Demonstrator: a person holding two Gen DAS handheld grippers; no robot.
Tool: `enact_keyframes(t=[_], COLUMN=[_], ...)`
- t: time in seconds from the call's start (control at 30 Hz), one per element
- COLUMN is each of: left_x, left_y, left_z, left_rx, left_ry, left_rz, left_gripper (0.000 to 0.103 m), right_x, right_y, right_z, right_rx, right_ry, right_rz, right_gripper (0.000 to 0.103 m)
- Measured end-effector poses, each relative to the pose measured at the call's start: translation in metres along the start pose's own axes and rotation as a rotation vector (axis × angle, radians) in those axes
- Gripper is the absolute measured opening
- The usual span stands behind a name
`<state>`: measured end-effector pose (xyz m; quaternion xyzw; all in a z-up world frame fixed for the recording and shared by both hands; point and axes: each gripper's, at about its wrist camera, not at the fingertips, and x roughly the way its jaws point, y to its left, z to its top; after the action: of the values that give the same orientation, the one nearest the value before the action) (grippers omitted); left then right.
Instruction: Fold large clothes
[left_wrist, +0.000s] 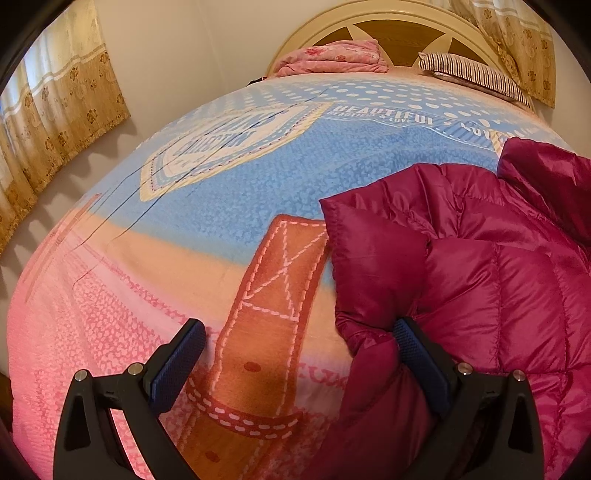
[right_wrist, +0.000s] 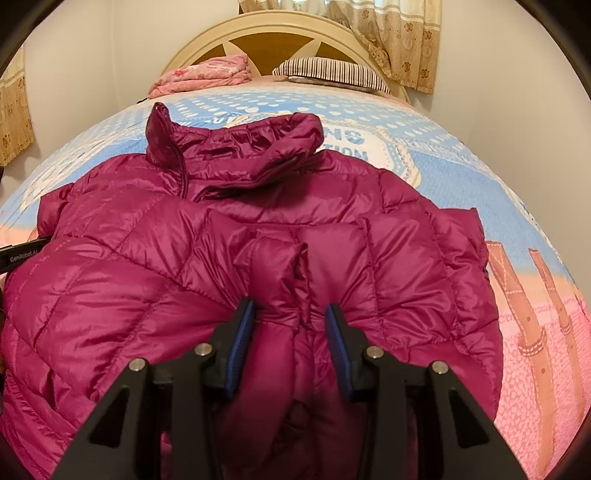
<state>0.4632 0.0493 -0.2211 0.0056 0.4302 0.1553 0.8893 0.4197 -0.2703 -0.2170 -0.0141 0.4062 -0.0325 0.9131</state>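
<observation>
Lying on the bed: magenta puffer jacket, collar toward the headboard. Right gripper pinches a jacket fold; left gripper spread wide at the jacket's edge.

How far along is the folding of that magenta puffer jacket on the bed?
Early stage. Done: the jacket lies on the bedspread, collar toward the headboard. In hand: the right gripper brackets a bunched fold at the near edge; the left gripper is wide open beside its edge. Left: fold the sides and halve it.
</observation>
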Motion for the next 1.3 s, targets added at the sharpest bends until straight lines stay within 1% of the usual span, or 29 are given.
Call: enact_keyframes(t=[0.17, 0.3, 0.37, 0.4, 0.43, 0.47, 0.5, 0.53, 0.57, 0.67, 0.7, 0.73, 0.8, 0.93, 1.0, 1.07, 1.1, 1.13, 1.17, 1.2, 1.23, 1.27, 1.3], left_x=[0.001, 0.001, -0.001, -0.003, -0.006, -0.015, -0.023, -0.035, -0.045, -0.070, -0.075, -0.078, -0.081, -0.074, -0.067, -0.064, -0.061, -0.057, -0.053, -0.048, -0.045, -0.041, -0.040], left_y=[0.002, 0.003, 0.003, 0.006, 0.007, 0.013, 0.018, 0.024, 0.027, 0.028, 0.026, 0.023, 0.009, -0.021, -0.030, -0.028, -0.025, -0.018, -0.012, -0.003, 0.002, 0.005, 0.007], left_z=[0.000, 0.000, 0.001, 0.002, 0.004, 0.009, 0.011, 0.015, 0.020, 0.036, 0.041, 0.046, 0.059, 0.069, 0.064, 0.057, 0.055, 0.056, 0.057, 0.060, 0.061, 0.063, 0.062], left_rx=[-0.010, -0.010, -0.006, 0.000, 0.008, 0.011, 0.003, -0.006, -0.008, -0.001, 0.000, 0.001, 0.015, 0.061, 0.071, 0.063, 0.054, 0.023, -0.003, -0.044, -0.070, -0.096, -0.106], left_ry=[0.006, 0.006, 0.013, 0.027, 0.041, 0.049, 0.035, 0.012, -0.008, -0.064, -0.076, -0.084, -0.076, -0.070, -0.063, -0.084, -0.094, -0.103, -0.103, -0.100, -0.090, -0.068, -0.055], left_rz=[-0.019, -0.018, -0.018, -0.019, -0.016, -0.013, -0.024, -0.052, -0.074, -0.107, -0.115, -0.128, -0.161, -0.150, -0.130, -0.117, -0.105, -0.096, -0.095, -0.098, -0.099, -0.104, -0.117], left_gripper=[0.102, 0.102, 0.102, 0.102, 0.102, 0.102, 0.102, 0.102, 0.102, 0.102, 0.102, 0.102, 0.102, 0.102, 0.102, 0.102, 0.102, 0.102, 0.102, 0.102, 0.102, 0.102, 0.102], right_x=[0.000, 0.000, 0.000, -0.002, -0.004, -0.007, -0.010, -0.015, -0.020, -0.034, -0.037, -0.037, -0.032, -0.022, -0.021, -0.024, -0.025, -0.029, -0.031, -0.032, -0.032, -0.031, -0.028], right_y=[0.001, 0.002, 0.002, 0.001, -0.001, -0.006, -0.010, -0.015, -0.020, -0.028, -0.031, -0.033, -0.035, -0.034, -0.037, -0.035, -0.032, -0.029, -0.024, -0.017, -0.010, -0.003, 0.007], right_z=[0.000, 0.000, 0.000, 0.001, 0.002, 0.005, 0.007, 0.010, 0.014, 0.027, 0.033, 0.037, 0.046, 0.054, 0.054, 0.048, 0.047, 0.046, 0.046, 0.048, 0.050, 0.051, 0.053], right_rx=[-0.004, -0.006, -0.010, -0.006, 0.001, 0.012, 0.023, 0.035, 0.037, 0.003, -0.003, -0.004, -0.018, -0.034, -0.010, 0.018, 0.024, 0.025, 0.025, 0.021, 0.018, 0.014, 0.005], right_ry=[-0.001, -0.001, -0.001, -0.002, 0.001, 0.008, 0.011, 0.008, -0.006, -0.064, -0.077, -0.079, -0.067, -0.051, -0.051, -0.057, -0.051, -0.051, -0.049, -0.040, -0.033, -0.024, -0.012], right_rz=[-0.005, -0.006, -0.014, -0.014, -0.015, -0.013, 0.001, 0.030, 0.050, 0.034, 0.034, 0.036, 0.046, 0.054, 0.072, 0.087, 0.087, 0.091, 0.102, 0.127, 0.144, 0.156, 0.162], right_gripper=[0.044, 0.044, 0.046, 0.051, 0.061, 0.067, 0.077, 0.083, 0.085, 0.088, 0.090, 0.092, 0.092, 0.092, 0.092, 0.092, 0.086, 0.073, 0.066, 0.050, 0.039, 0.037, 0.032])
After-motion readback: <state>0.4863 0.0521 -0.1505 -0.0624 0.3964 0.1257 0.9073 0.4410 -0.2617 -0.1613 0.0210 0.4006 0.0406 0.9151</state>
